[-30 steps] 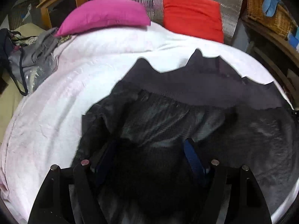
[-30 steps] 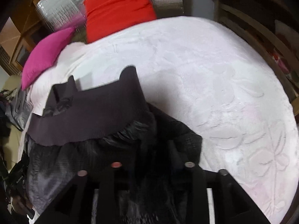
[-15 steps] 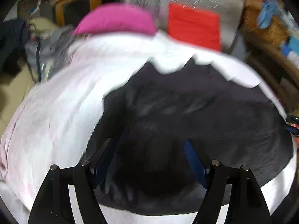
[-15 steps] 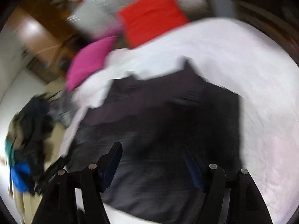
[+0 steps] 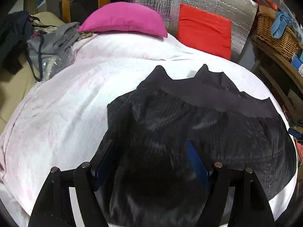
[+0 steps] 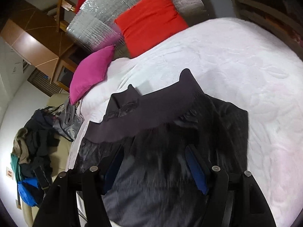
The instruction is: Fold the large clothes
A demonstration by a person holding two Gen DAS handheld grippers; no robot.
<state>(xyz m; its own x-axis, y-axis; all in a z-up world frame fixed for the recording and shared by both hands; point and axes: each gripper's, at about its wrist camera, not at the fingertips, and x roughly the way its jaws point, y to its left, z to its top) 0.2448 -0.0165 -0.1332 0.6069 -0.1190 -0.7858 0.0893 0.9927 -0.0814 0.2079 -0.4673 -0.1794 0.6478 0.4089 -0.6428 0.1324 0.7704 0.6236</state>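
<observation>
A large black pleated garment with a matte dark waistband (image 5: 198, 132) (image 6: 170, 132) lies spread on the white textured bedspread (image 5: 66, 113) (image 6: 246, 66). The left gripper (image 5: 151, 151) and right gripper (image 6: 154, 157) each hover at 6 o'clock over its near edge, blue-padded fingers (image 5: 195, 160) (image 6: 195, 168) apart, fabric showing between them. A magenta pillow (image 5: 123, 19) (image 6: 90, 73) sits at 11 o'clock and a red cushion (image 5: 204, 30) (image 6: 149, 20) at 12–1 o'clock.
</observation>
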